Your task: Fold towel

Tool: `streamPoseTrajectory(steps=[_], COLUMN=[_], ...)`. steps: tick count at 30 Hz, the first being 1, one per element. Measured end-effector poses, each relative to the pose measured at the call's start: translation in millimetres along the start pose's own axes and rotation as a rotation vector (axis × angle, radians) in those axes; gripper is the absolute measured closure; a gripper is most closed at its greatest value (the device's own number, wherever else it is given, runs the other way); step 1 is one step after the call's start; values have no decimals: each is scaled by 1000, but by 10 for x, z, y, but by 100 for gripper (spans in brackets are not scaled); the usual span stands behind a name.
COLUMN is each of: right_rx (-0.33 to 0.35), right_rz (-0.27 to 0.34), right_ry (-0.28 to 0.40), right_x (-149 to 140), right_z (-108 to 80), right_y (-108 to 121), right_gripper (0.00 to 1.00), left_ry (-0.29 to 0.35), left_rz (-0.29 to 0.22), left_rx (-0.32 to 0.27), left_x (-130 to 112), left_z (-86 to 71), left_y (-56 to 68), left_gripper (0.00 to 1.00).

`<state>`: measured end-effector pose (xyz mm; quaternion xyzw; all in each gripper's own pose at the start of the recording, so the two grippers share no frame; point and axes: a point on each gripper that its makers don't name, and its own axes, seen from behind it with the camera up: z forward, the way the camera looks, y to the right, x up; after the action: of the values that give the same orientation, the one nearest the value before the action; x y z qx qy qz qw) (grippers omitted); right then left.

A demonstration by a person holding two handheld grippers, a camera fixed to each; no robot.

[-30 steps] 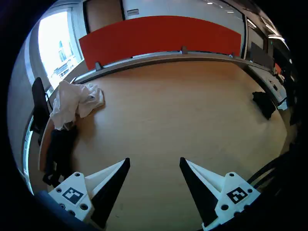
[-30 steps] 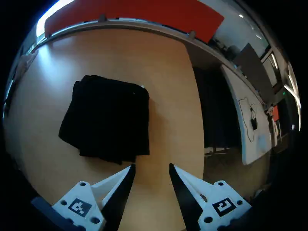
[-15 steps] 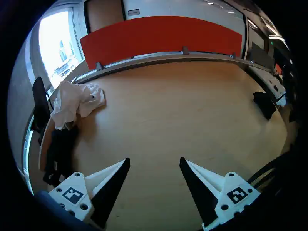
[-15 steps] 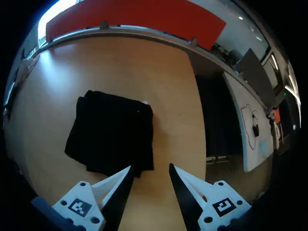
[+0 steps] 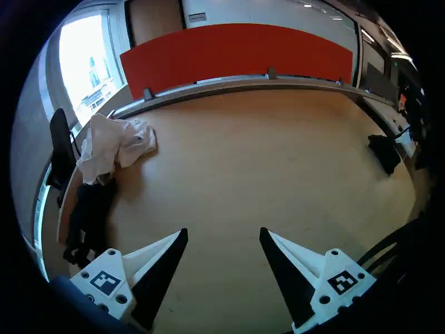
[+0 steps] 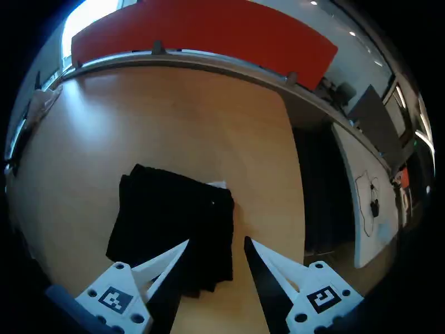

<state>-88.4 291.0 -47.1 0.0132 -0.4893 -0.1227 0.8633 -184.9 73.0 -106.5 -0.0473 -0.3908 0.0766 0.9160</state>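
A folded black towel (image 6: 167, 222) lies flat on the wooden table (image 6: 167, 122), with a small white tag (image 6: 218, 183) at its far right corner. My right gripper (image 6: 218, 244) hovers open over the towel's near right part; its fingertips frame the cloth without pressing on it. In the left gripper view the same black towel (image 5: 384, 151) is a small dark heap far to the right. My left gripper (image 5: 222, 234) stands open over bare table (image 5: 250, 167), holding nothing.
A crumpled pile of white cloth (image 5: 114, 145) sits at the table's left edge, with dark cloth (image 5: 89, 214) hanging below it and a chair (image 5: 58, 147) beside it. A red partition (image 5: 239, 53) runs along the far edge. The table's right edge (image 6: 295, 183) drops to dark floor.
The right gripper has moved forward over the black towel, which has slid down to its fingertips. The left gripper view has shifted only slightly.
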Motion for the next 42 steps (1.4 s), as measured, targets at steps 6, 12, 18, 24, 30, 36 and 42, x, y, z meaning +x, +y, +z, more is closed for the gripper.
streamPoseTrajectory(steps=[6, 12, 18, 24, 30, 36, 42], right_rx=[21, 44, 57, 69, 91, 109, 118], right_rz=[4, 14, 34, 56, 78, 93, 84], right_ry=[15, 21, 19, 12, -8, -20, -13], right_x=[138, 233, 279, 286, 243, 204, 210], right_z=[79, 170, 252, 330, 405, 455, 465], right_y=[-81, -154, -176, -168, -203, -235, -251], right_gripper=[34, 39, 55, 58, 71, 77, 91], left_ry=[-3, -7, -13, -18, -21, -24, -25], left_rz=[-7, -13, -19, -22, -22, -21, -16], left_rx=[9, 17, 25, 27, 28, 30, 32], left_x=[-8, -22, -41, -48, -40, -34, -21], left_z=[-13, -25, -24, -13, 0, 14, 23], left_y=[-11, -24, -35, -28, -17, -15, -6], left_gripper=[4, 4, 4, 4, 4, 4, 4])
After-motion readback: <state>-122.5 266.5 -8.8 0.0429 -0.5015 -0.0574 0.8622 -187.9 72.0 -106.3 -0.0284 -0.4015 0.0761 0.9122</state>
